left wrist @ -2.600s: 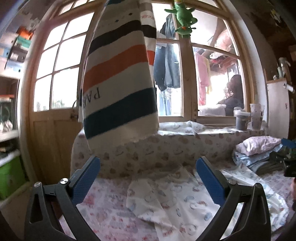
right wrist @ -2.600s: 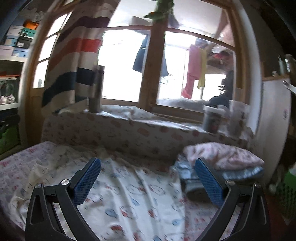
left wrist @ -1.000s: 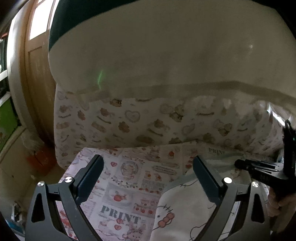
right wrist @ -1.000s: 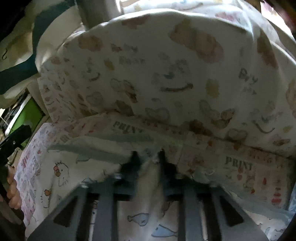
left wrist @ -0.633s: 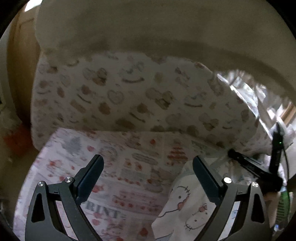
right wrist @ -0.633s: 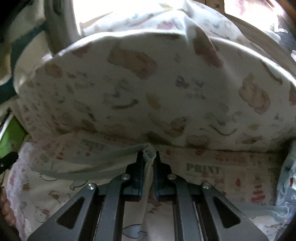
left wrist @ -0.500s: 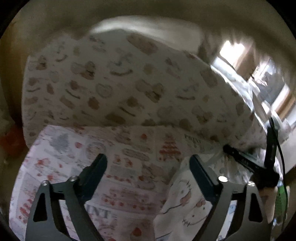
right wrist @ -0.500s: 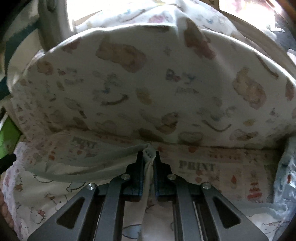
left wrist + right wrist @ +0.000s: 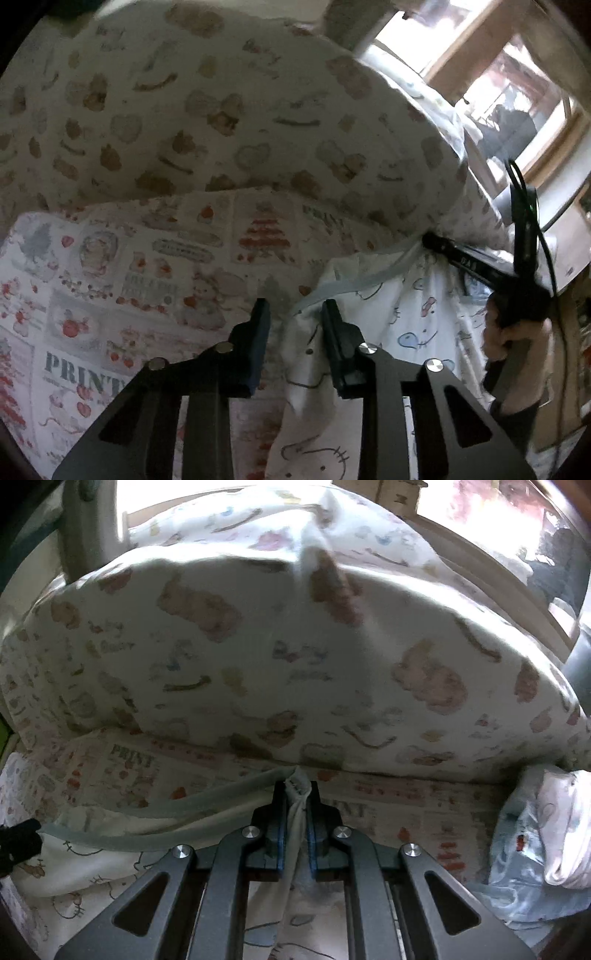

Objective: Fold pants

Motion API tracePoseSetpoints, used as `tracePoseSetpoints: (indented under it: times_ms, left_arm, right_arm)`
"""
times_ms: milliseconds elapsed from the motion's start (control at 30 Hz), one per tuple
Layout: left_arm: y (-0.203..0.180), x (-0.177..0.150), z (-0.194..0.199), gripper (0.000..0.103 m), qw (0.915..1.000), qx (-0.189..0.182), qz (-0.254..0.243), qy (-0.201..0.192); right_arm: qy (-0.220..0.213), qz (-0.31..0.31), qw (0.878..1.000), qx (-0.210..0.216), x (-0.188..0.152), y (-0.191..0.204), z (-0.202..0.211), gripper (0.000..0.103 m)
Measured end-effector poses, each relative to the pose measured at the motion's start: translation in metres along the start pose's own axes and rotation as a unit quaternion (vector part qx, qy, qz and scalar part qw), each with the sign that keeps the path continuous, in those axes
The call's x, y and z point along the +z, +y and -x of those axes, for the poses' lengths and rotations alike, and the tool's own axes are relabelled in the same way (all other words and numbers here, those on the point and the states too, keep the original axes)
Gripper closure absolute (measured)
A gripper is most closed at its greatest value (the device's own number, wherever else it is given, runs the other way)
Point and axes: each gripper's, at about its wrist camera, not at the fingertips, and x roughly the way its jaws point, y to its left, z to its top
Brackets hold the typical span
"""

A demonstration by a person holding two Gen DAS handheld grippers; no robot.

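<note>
White cartoon-print pants (image 9: 373, 325) with a pale blue-grey waistband (image 9: 155, 797) lie on the printed bed sheet (image 9: 110, 280). My right gripper (image 9: 297, 794) is shut on one corner of the waistband, close to the bolster. It also shows in the left wrist view (image 9: 436, 245), at the right. My left gripper (image 9: 293, 314) straddles the other waistband corner; its jaws stand narrow with a gap beside the cloth, not pinching it.
A long bolster in bear-print fabric (image 9: 221, 110) (image 9: 295, 646) runs along the bed's back edge under the window (image 9: 498, 92). Folded white and light-blue clothes (image 9: 546, 834) are stacked at the right. The holder's hand (image 9: 517, 332) grips the right tool.
My left gripper moved right to the waistband corner and its jaws narrowed from wide open. My right gripper stayed shut on the waistband, nudging slightly toward the bolster.
</note>
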Motion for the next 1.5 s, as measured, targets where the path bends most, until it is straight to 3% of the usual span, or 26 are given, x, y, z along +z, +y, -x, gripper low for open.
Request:
tracePoseSetpoints:
  times_ms: [33, 100, 300, 400, 467, 533, 600, 667, 733, 800, 1000, 1067, 1233, 1333, 1500]
  left_arm:
    - [-0.004, -0.001, 0.001, 0.097, 1.0000, -0.003, -0.008, -0.004]
    - [-0.010, -0.001, 0.006, 0.098, 0.9995, -0.017, -0.023, -0.013]
    - [-0.026, 0.000, 0.034, 0.100, 0.9942, -0.035, -0.054, -0.087]
    - [-0.031, 0.000, 0.035, 0.098, 0.9917, -0.085, -0.081, -0.052]
    - [-0.040, -0.004, 0.027, 0.097, 0.9900, -0.086, -0.109, -0.025]
    - [-0.049, -0.008, 0.018, 0.076, 0.9892, -0.052, -0.136, -0.013]
    - [-0.053, -0.010, 0.009, 0.067, 0.9893, -0.035, -0.142, -0.004]
    - [-0.052, -0.010, -0.001, 0.064, 0.9891, -0.036, -0.142, 0.020]
    - [-0.052, -0.012, -0.003, 0.064, 0.9890, -0.041, -0.138, 0.035]
    - [-0.048, -0.013, 0.001, 0.063, 0.9900, -0.033, -0.135, 0.027]
    - [-0.031, -0.003, 0.021, 0.036, 0.9945, -0.004, -0.094, -0.046]
    - [-0.019, 0.002, 0.021, 0.035, 0.9962, 0.000, -0.068, -0.054]
    - [0.007, 0.013, -0.003, 0.036, 0.9996, -0.005, 0.001, -0.026]
    - [0.016, 0.016, -0.008, 0.036, 0.9986, -0.032, 0.041, -0.012]
    - [0.014, 0.024, -0.016, 0.036, 0.9985, -0.028, 0.044, 0.019]
  right_arm:
    - [0.002, 0.000, 1.000, 0.002, 0.000, -0.005, 0.001, 0.094]
    - [0.006, -0.004, 1.000, 0.010, 0.004, -0.006, 0.000, 0.094]
    - [0.009, -0.011, 1.000, 0.023, 0.003, -0.032, 0.011, 0.094]
    - [0.009, -0.011, 1.000, 0.024, 0.014, -0.046, 0.014, 0.094]
    - [0.008, -0.012, 1.000, 0.026, 0.010, -0.039, 0.012, 0.094]
    - [0.009, -0.011, 1.000, 0.027, 0.006, -0.035, 0.012, 0.094]
    - [0.010, -0.010, 1.000, 0.027, 0.008, -0.032, 0.016, 0.094]
    - [0.011, -0.013, 0.999, 0.029, 0.010, -0.033, 0.019, 0.094]
    - [0.011, -0.014, 0.999, 0.032, 0.011, -0.034, 0.017, 0.094]
    - [0.011, -0.016, 0.999, 0.034, 0.013, -0.036, 0.017, 0.094]
    - [0.008, -0.008, 0.999, 0.031, 0.006, -0.032, 0.011, 0.094]
    - [0.005, -0.008, 0.999, 0.033, 0.006, -0.031, 0.013, 0.094]
    - [0.004, -0.009, 0.999, 0.042, 0.005, -0.033, 0.015, 0.094]
    - [0.007, -0.010, 0.999, 0.050, 0.006, -0.039, 0.014, 0.094]
    - [0.013, -0.015, 0.997, 0.068, 0.008, -0.053, 0.011, 0.094]
